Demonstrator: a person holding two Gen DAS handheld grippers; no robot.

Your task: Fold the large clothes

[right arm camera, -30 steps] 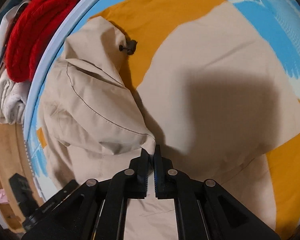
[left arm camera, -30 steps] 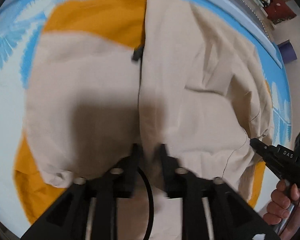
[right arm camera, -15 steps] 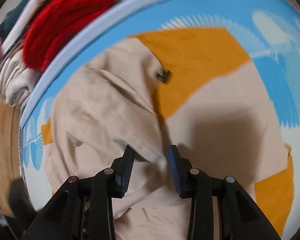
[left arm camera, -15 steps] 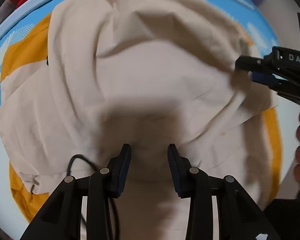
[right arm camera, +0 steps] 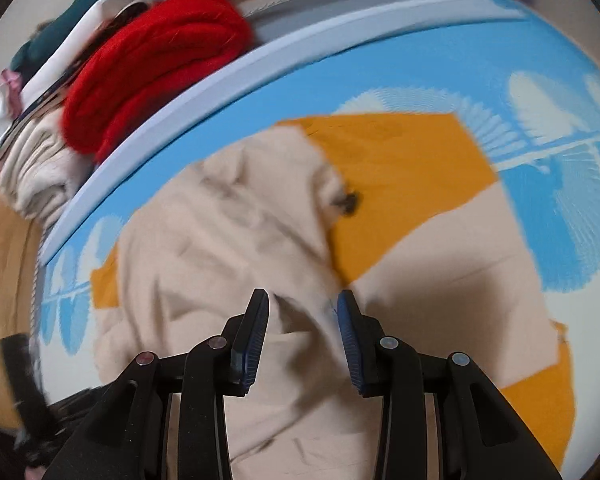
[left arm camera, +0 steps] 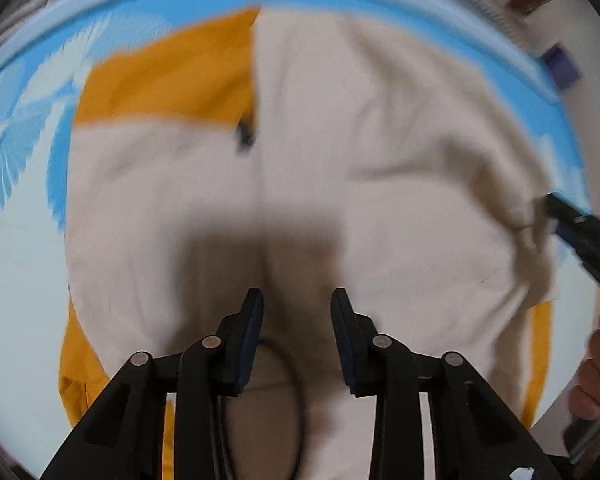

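jacket (left arm camera: 380,208) spread flat on blue mat (left arm camera: 204,12), beige over orange, long axis near-to-far | left gripper (left arm camera: 296,304) wide, empty, over near hem | right gripper (right arm camera: 303,306) wide, empty, nearer right-side fold | probably next grab there

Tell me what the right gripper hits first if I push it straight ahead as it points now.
Most likely the beige jacket: the open right gripper points at its rumpled folded flap, with nothing else between. Depth is hard to judge in this blurred view.
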